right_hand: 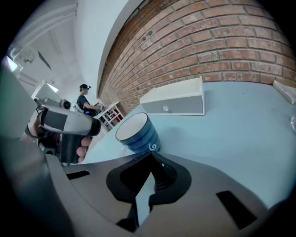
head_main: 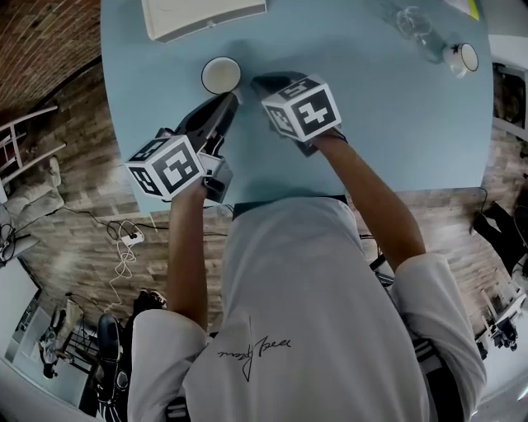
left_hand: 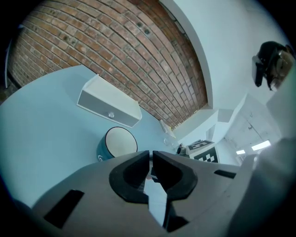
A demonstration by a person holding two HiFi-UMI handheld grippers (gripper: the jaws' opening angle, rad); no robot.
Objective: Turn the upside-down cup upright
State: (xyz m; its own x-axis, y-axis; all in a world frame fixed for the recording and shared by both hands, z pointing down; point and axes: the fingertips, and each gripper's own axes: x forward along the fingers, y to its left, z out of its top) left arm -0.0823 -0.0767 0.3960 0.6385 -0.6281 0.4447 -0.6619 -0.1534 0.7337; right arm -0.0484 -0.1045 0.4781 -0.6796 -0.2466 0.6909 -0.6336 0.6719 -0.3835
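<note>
Cup (head_main: 221, 74) stood on the blue table (head_main: 396, 140), its wide white end up, just in front of both grippers. The left gripper (head_main: 233, 99) and right gripper (head_main: 257, 82) had their jaws closed together, holding nothing.

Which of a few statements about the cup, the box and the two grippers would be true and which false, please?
1. The blue cup stands on the light blue table. True.
2. The left gripper grips the cup. False: its jaws are together with nothing between them, and the cup stands ahead of them.
3. A white box lies on the table beyond the cup. True.
4. The right gripper has its jaws wide apart. False: they meet at the tips and hold nothing.
5. The cup lies on its side. False: its round white face points up.
</note>
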